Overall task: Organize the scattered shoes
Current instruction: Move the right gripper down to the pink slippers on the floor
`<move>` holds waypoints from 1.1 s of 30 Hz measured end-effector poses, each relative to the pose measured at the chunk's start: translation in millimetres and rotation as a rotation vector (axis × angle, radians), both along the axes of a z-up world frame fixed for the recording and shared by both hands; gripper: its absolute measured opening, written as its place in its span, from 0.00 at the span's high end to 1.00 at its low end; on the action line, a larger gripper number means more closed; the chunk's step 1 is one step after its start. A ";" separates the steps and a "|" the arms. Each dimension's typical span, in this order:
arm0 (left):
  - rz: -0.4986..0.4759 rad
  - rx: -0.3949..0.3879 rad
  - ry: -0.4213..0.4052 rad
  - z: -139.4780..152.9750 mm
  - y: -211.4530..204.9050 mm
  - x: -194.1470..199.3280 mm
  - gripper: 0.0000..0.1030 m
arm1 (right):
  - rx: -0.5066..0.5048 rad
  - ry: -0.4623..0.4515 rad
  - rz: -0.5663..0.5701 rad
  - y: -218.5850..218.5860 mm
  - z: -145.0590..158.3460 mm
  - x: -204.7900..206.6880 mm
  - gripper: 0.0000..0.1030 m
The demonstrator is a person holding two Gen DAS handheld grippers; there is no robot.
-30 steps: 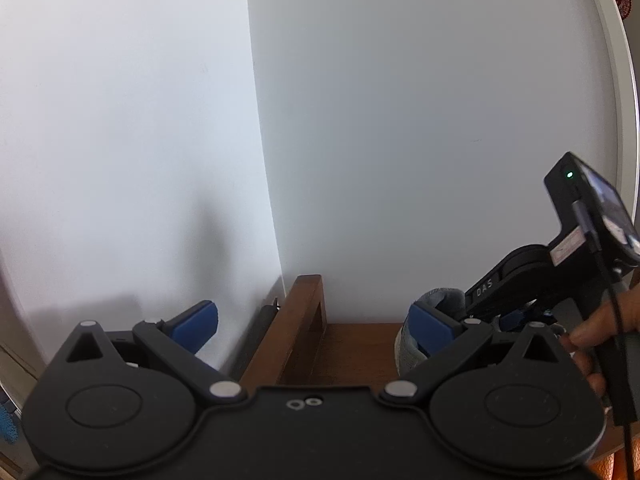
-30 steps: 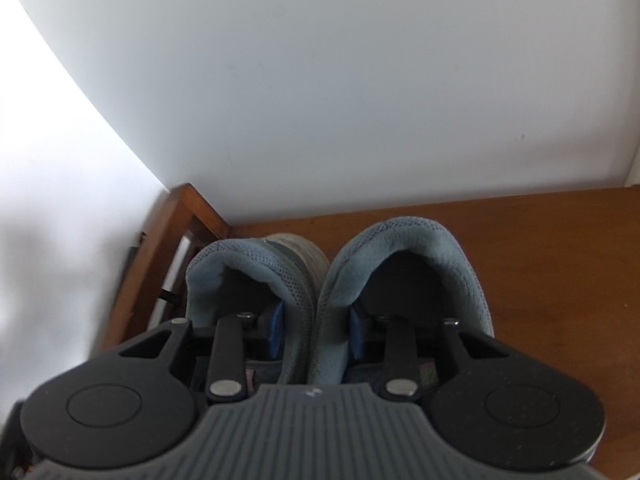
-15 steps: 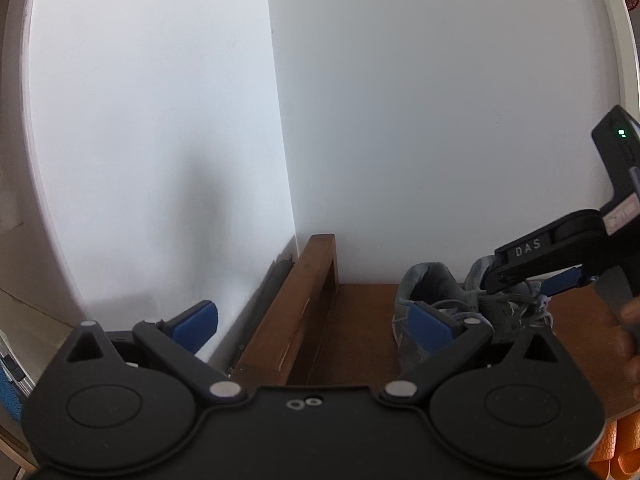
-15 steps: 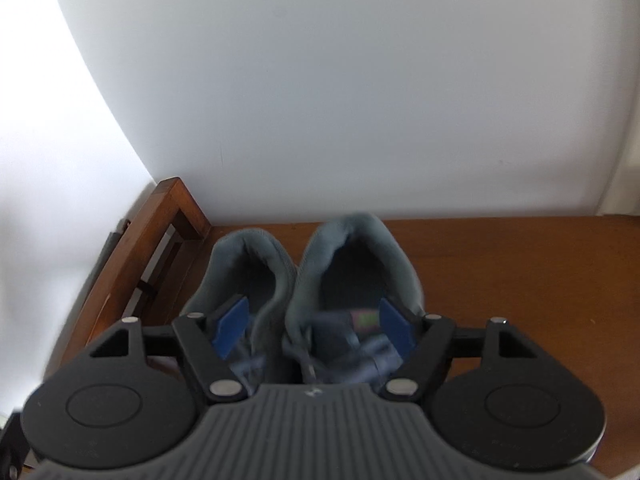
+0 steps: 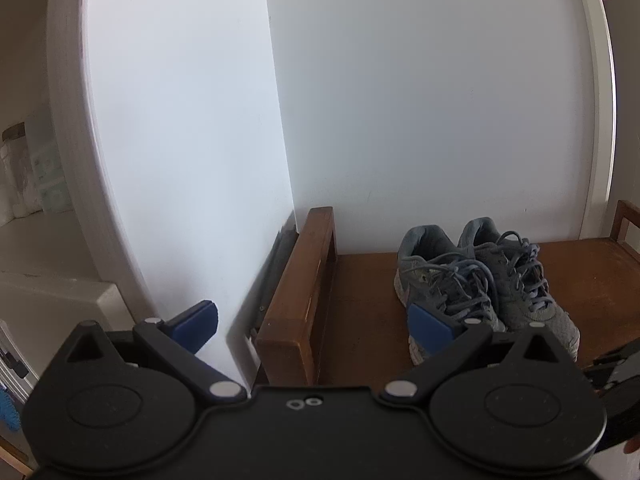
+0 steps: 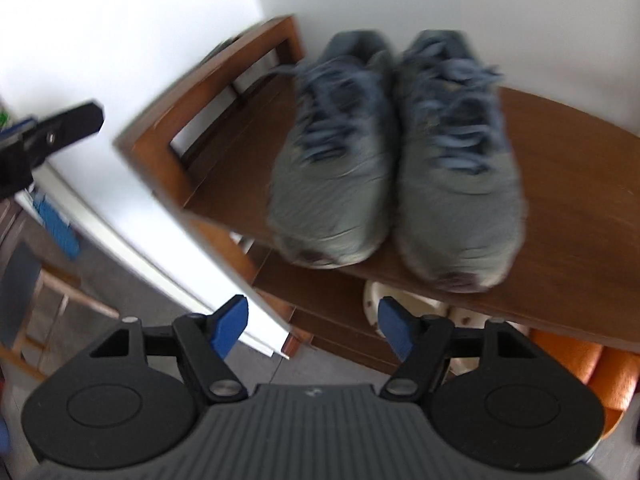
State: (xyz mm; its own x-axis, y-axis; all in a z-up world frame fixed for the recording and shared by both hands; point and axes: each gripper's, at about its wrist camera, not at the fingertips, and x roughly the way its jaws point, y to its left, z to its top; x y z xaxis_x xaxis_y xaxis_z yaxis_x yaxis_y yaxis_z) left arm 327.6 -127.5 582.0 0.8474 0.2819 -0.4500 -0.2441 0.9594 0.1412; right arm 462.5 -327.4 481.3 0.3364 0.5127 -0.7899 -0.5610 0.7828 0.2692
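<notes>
A pair of grey-blue lace-up sneakers stands side by side on the top board of a brown wooden shoe rack, heels against the white wall. In the right wrist view the sneakers are blurred, with their toes toward me at the board's front edge. My right gripper is open, with nothing between its blue pads, and hangs in front of and below the toes. My left gripper is open wide and empty, to the left of the shoes near the rack's left end rail.
The rack's raised side rail stands beside a white wall corner. On a lower shelf sit a white shoe and orange footwear. The rack's top board runs on to the right of the sneakers.
My right gripper opened off the two sneakers' collars and drew back from the rack, so their toes now show. My left gripper also backed away, and the whole pair came into its view.
</notes>
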 end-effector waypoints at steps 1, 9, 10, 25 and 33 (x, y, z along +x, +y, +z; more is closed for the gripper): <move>-0.001 -0.002 0.003 -1.5 1.3 0.1 0.01 | 0.008 0.007 -0.008 4.2 -1.5 4.3 0.28; -0.006 -0.002 0.030 -12.5 17.4 -21.7 0.01 | 0.038 0.034 -0.065 26.2 -5.7 22.1 0.27; -0.005 -0.001 0.034 -15.2 20.1 -25.5 0.01 | 0.033 0.038 -0.065 26.5 -8.0 17.8 0.27; -0.089 -0.039 0.163 -168.1 100.4 -141.8 0.01 | -0.259 0.475 -0.022 107.6 -283.5 -245.1 0.26; -0.128 -0.035 0.239 -282.2 136.2 -191.2 0.01 | -0.355 0.543 -0.097 159.8 -468.5 -364.5 0.26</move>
